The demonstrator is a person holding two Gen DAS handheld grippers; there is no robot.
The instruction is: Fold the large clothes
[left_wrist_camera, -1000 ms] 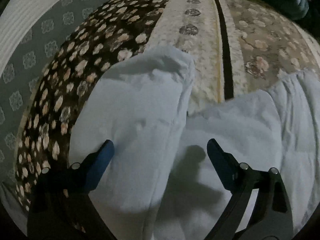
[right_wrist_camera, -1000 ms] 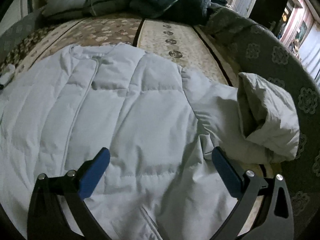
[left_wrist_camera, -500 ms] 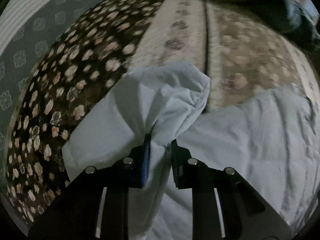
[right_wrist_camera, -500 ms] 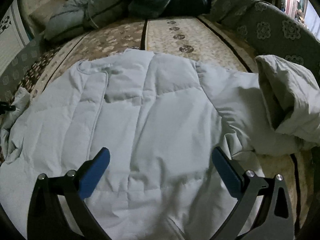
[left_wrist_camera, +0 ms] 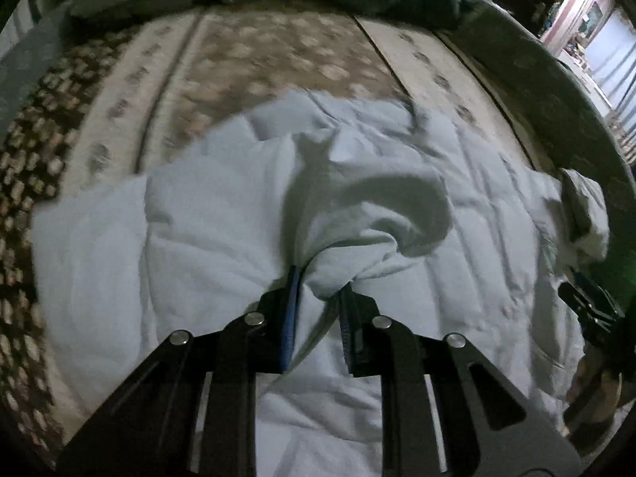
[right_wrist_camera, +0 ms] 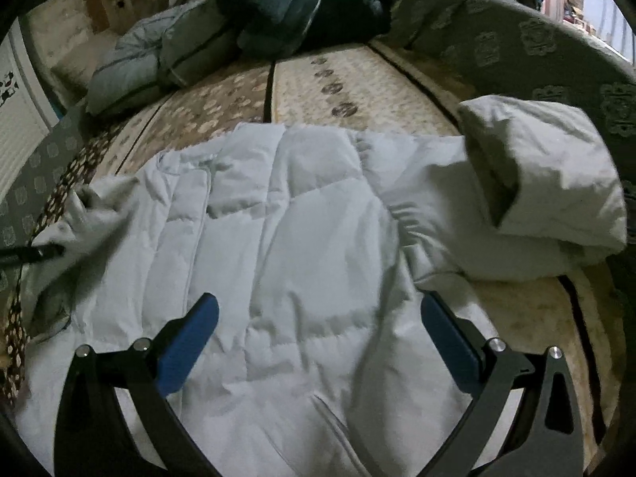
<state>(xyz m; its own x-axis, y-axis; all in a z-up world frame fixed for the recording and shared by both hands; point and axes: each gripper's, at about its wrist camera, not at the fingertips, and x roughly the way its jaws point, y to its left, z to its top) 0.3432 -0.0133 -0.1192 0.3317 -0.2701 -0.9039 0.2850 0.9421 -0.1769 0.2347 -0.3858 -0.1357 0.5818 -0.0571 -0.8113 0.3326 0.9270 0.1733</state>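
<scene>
A pale blue puffer jacket (right_wrist_camera: 302,238) lies spread front-up on a patterned bed. My left gripper (left_wrist_camera: 318,290) is shut on the jacket's left sleeve (left_wrist_camera: 381,218) and holds its bunched end over the jacket's body. In the right wrist view the left gripper's tip (right_wrist_camera: 39,252) shows at the far left with the sleeve (right_wrist_camera: 87,214) in it. My right gripper (right_wrist_camera: 318,338) is open and empty, low over the jacket's lower front. The right sleeve (right_wrist_camera: 536,175) lies folded back on itself at the right.
The bed's floral cover (right_wrist_camera: 357,83) extends behind the jacket. Dark and grey folded clothes (right_wrist_camera: 246,28) are piled at the far end. A grey patterned bed side (right_wrist_camera: 536,43) runs along the right. The other gripper (left_wrist_camera: 592,310) shows at the left wrist view's right edge.
My left gripper closed on the left sleeve and carried it rightward over the jacket's body. My right gripper stayed open and moved slightly lower over the jacket.
</scene>
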